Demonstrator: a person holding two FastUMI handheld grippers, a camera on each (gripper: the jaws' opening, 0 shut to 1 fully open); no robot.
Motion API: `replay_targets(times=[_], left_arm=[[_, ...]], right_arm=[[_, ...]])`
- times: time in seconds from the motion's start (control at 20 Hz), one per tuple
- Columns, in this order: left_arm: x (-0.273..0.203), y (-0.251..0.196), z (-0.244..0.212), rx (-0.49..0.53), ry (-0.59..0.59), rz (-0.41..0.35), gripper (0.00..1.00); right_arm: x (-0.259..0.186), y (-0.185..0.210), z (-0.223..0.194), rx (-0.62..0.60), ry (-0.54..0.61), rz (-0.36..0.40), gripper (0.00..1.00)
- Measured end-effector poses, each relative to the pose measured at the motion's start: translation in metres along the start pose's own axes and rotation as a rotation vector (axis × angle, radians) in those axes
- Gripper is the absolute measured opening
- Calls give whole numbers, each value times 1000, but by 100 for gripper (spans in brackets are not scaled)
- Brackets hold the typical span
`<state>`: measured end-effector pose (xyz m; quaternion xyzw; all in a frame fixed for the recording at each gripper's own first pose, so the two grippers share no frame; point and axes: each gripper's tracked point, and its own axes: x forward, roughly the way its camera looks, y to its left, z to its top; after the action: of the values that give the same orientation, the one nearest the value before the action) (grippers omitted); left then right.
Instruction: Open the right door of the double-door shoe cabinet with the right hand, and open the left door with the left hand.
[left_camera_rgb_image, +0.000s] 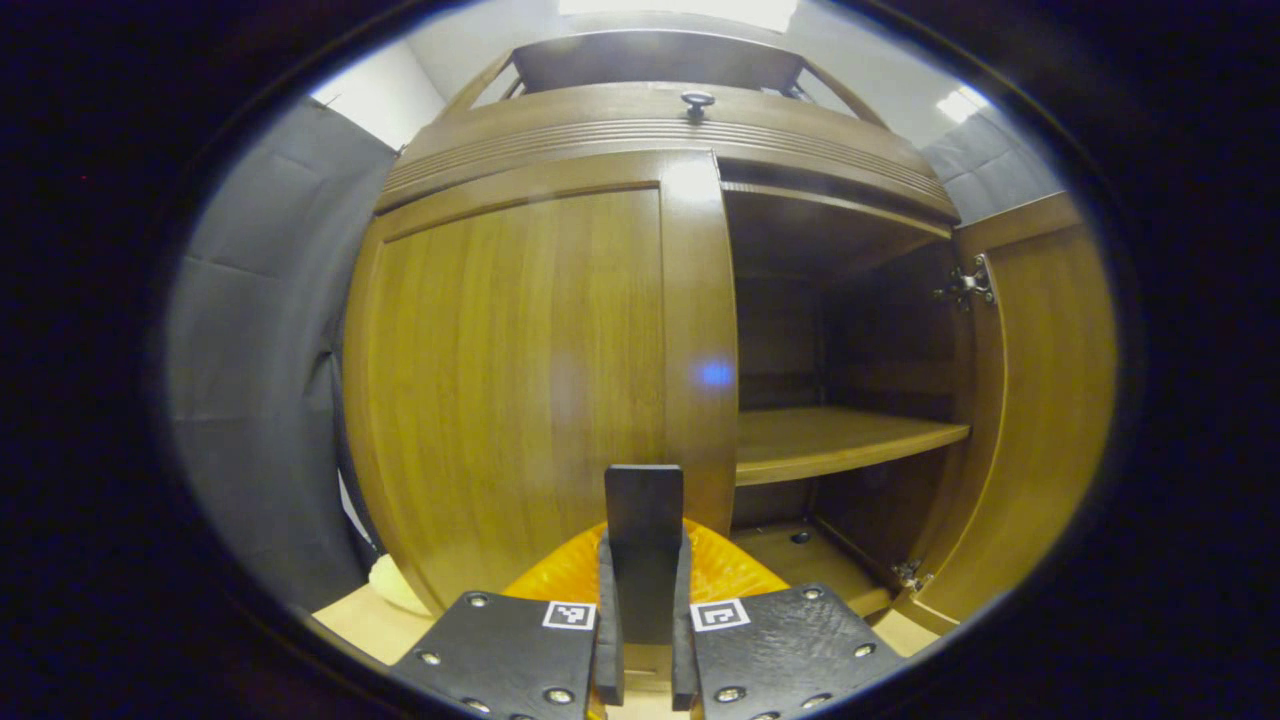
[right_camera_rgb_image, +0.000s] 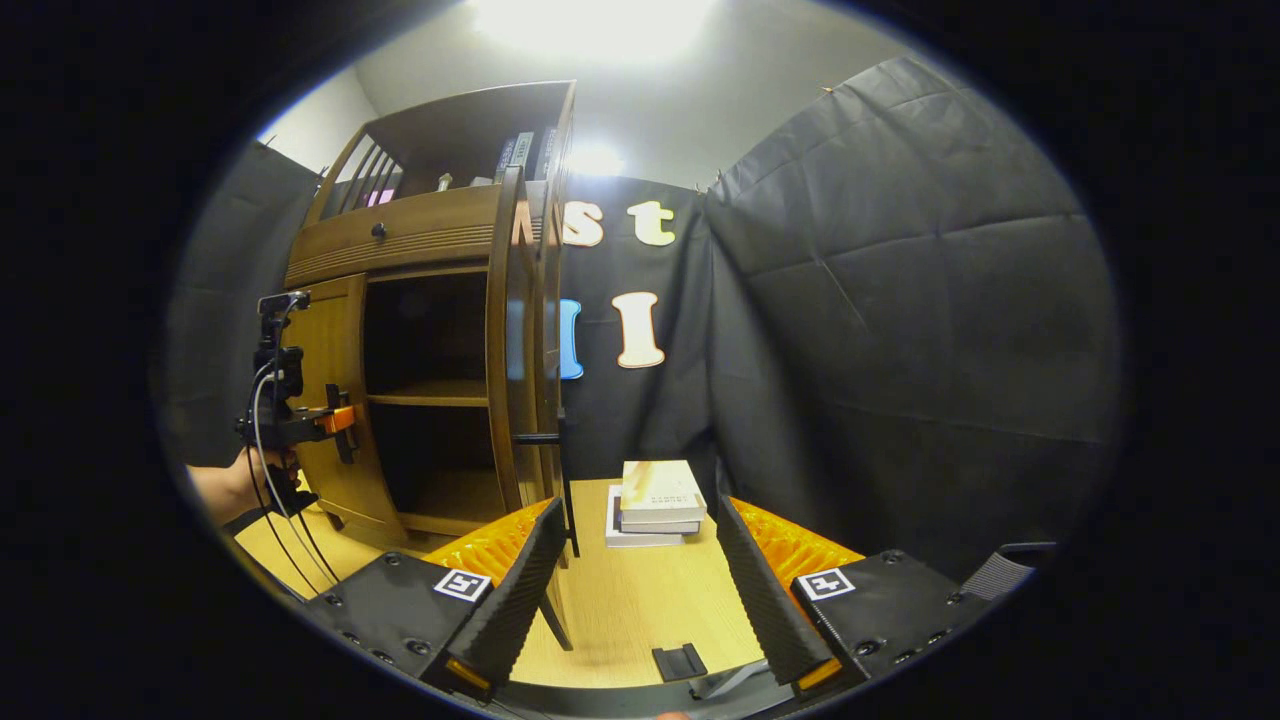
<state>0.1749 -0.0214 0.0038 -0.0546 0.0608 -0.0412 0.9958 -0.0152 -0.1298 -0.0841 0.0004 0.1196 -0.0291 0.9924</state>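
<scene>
L gripper (left_camera_rgb_image: 642, 640) is sitting right in front of the shoe cabinet (left_camera_rgb_image: 640, 130), fingers clamping together on the dark handle (left_camera_rgb_image: 644, 520) of the left door (left_camera_rgb_image: 520, 380), which is lying flush w/ the cabinet front. Right door (left_camera_rgb_image: 1040, 400) is standing swung wide, exposing a shelf (left_camera_rgb_image: 840, 440) inside. R gripper (right_camera_rgb_image: 640, 590) is hovering off the cabinet's right side, fingers spread apart, gripping nothing; right door's edge is showing just beside its one finger. Books (right_camera_rgb_image: 655, 500) are lying on the table (right_camera_rgb_image: 640, 610) past the cabinet's right side.
</scene>
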Motion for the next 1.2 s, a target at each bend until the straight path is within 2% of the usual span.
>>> replay_targets(times=[0.15,0.35,0.4,0.55,0.6,0.65,0.7,0.75,0.9,0.95,1.0,1.2], left_arm=[[-10,2,1,-4,5,3,22],[-11,2,8,-7,2,2,20],[-10,3,11,-7,3,0,22],[-16,4,15,-20,6,-2,17],[-17,4,17,-22,4,0,22],[-18,4,18,-20,5,2,17],[-18,5,20,-18,5,3,19],[-19,5,22,-21,9,7,17],[-21,6,26,-32,14,15,22],[-22,7,27,-32,13,16,17],[-22,7,27,-31,11,17,22],[-23,9,30,-35,11,22,22]], right_arm=[[8,7,3,7,-7,29,95],[12,18,3,-2,-8,57,95],[11,21,2,-4,-9,64,92],[14,31,8,-2,-17,78,95],[13,34,8,-1,-21,82,95],[13,38,8,-3,-24,86,95],[12,42,9,-6,-27,90,95],[12,45,10,-8,-29,93,95],[11,56,13,-15,-35,107,92],[10,60,13,-16,-37,112,95],[9,64,14,-17,-38,117,92],[9,84,16,-23,-40,143,92]])
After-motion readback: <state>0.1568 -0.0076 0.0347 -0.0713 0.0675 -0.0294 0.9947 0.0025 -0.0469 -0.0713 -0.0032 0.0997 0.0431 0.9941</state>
